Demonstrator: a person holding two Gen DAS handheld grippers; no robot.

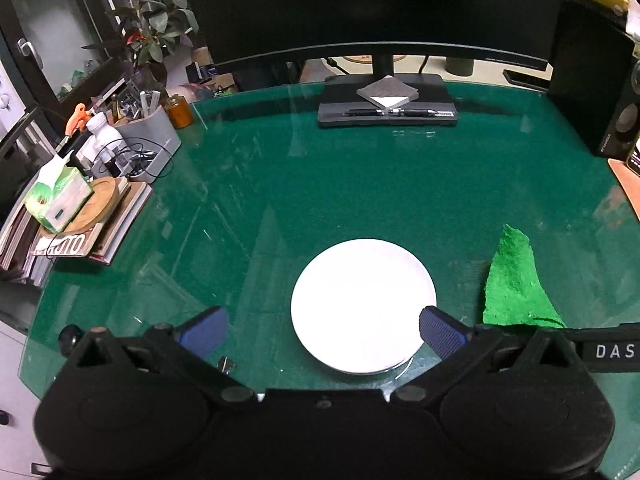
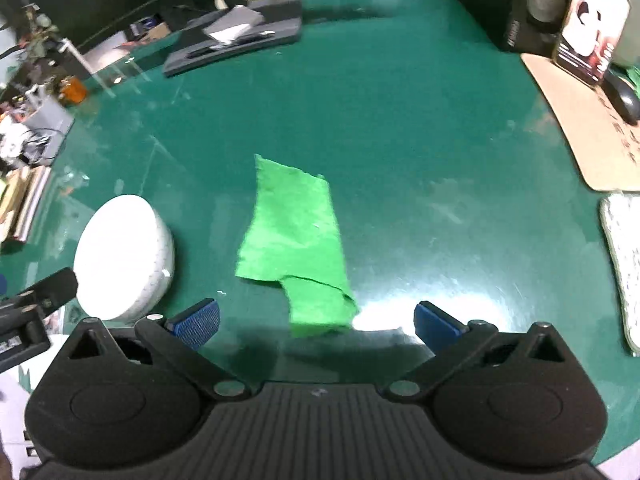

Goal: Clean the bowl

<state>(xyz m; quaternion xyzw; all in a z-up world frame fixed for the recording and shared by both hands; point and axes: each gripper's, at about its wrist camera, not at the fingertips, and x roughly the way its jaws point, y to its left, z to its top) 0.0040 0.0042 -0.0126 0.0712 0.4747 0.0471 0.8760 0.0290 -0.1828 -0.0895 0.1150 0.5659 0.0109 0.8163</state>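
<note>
Left gripper point(image 1: 324, 330) spread wide, blue pads far apart and nothing between them, hovering over the near edge of the green glass-topped desk point(image 1: 360, 184). Its right finger point(image 1: 442, 336) overlaps the rim of the white bowl point(image 1: 362, 306) in this view; whether it touches, I cannot tell. The bowl sits upright on the desk, just ahead of the left gripper and a shade to its right.

Over to the right wrist view: right gripper point(image 2: 316, 322) also wide open, holding nothing. The green cloth point(image 2: 296, 240) lies flat and rumpled on the desk straight ahead, its near folded corner reaching in between the two blue fingertips point(image 2: 198, 322). The bowl point(image 2: 124, 256) shows at the left here, beside the cloth but apart from it, and part of the left gripper pokes in at the far left edge.

At the back stands a dark monitor point(image 1: 376, 4) on its stand. A tissue box point(image 1: 58, 196) tops a stack of books at the left, and a computer mouse point(image 2: 624, 98) rests on a tan pad at the right.
</note>
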